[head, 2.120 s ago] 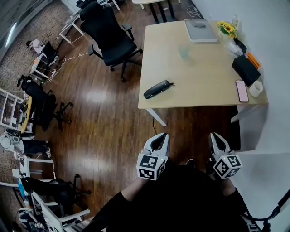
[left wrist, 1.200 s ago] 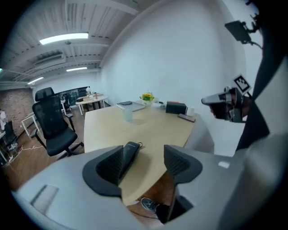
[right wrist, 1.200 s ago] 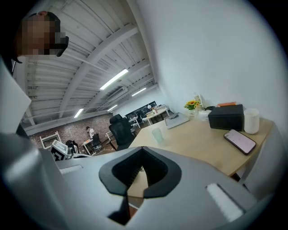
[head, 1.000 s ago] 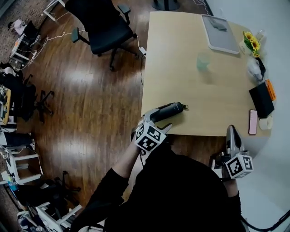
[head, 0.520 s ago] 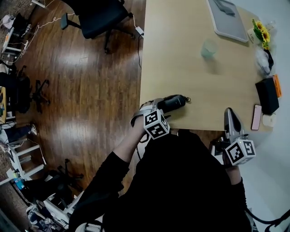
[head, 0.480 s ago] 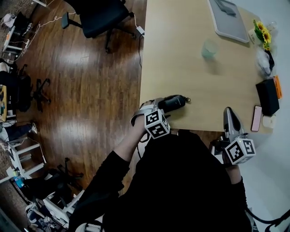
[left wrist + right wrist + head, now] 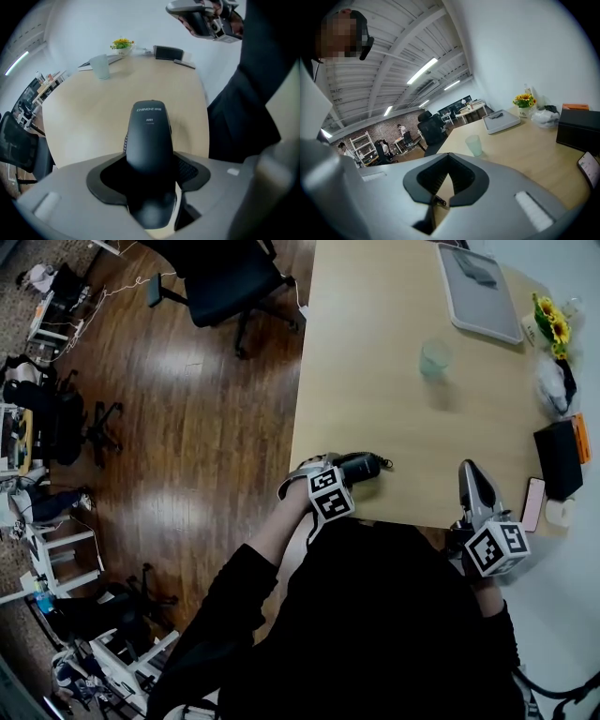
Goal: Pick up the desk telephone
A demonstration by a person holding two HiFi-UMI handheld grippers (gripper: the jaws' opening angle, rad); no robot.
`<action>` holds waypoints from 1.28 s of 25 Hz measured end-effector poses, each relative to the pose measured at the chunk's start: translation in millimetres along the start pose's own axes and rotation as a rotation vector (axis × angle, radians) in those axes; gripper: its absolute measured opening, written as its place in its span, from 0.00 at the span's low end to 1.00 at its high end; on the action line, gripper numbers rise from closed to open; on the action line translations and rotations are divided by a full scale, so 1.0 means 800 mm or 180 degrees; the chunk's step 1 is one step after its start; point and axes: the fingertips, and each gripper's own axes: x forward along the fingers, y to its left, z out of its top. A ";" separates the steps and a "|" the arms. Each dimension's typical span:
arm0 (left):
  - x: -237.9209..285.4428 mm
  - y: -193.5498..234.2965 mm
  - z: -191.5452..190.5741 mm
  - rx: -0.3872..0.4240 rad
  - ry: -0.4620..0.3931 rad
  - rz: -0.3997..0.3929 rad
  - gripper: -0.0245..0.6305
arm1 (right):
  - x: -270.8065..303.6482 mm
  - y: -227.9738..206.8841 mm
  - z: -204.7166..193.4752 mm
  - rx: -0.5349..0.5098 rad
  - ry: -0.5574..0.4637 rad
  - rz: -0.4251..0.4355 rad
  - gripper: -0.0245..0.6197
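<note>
The desk telephone's black handset (image 7: 358,467) lies near the front edge of the light wooden table (image 7: 394,399), its rounded end toward me. My left gripper (image 7: 328,465) points steeply down over that end. In the left gripper view the handset (image 7: 149,136) runs between the two jaws of the left gripper (image 7: 150,178), which are closing; a thin strip of table still shows beside the right pad. My right gripper (image 7: 472,476) hovers at the table's front right edge, away from the handset. In its own view the right gripper (image 7: 439,190) is shut on nothing.
On the table stand a pale green cup (image 7: 434,357), a grey tray (image 7: 480,282), yellow flowers (image 7: 551,322), a black box (image 7: 561,457) and a smartphone (image 7: 534,503). A black office chair (image 7: 225,277) stands on the wooden floor to the left.
I have stepped up to the table. The left gripper has sunk and tipped down over the handset's near end. The right gripper has come up to the table's front right edge.
</note>
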 end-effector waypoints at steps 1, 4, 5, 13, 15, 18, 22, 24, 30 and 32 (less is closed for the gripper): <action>0.000 -0.005 0.000 0.0012 0.0036 -0.0049 0.44 | -0.001 -0.004 -0.002 0.0009 0.0019 -0.0015 0.04; 0.005 -0.025 -0.003 0.0138 0.0273 -0.0225 0.44 | -0.001 -0.010 -0.008 0.0026 0.0057 -0.0026 0.04; 0.009 -0.030 -0.004 0.0191 0.0353 -0.0236 0.44 | -0.001 -0.013 -0.009 0.0036 0.0061 -0.0028 0.04; 0.015 -0.030 -0.002 0.0128 -0.0048 -0.0256 0.46 | 0.002 -0.020 -0.015 0.0096 0.0110 -0.0036 0.04; 0.017 -0.029 -0.009 0.0132 -0.0123 -0.0222 0.46 | 0.002 -0.015 -0.016 0.0091 0.0116 -0.0020 0.04; 0.013 -0.031 -0.016 0.0049 -0.0230 -0.0196 0.46 | 0.001 0.000 -0.017 0.0062 0.0106 0.0008 0.04; 0.015 -0.027 -0.009 -0.0266 -0.0368 -0.0094 0.44 | 0.002 0.002 -0.013 0.0025 0.0099 0.0023 0.04; 0.014 -0.026 -0.006 -0.0418 -0.0401 -0.0027 0.44 | 0.000 0.000 -0.012 0.0010 0.0079 0.0019 0.04; -0.058 0.023 0.025 -0.0915 -0.0866 0.0514 0.44 | -0.003 -0.002 -0.004 -0.0013 0.0056 -0.0023 0.04; -0.109 0.046 0.053 -0.0959 -0.1157 0.0833 0.44 | -0.002 -0.001 0.000 -0.0031 0.0042 -0.0019 0.04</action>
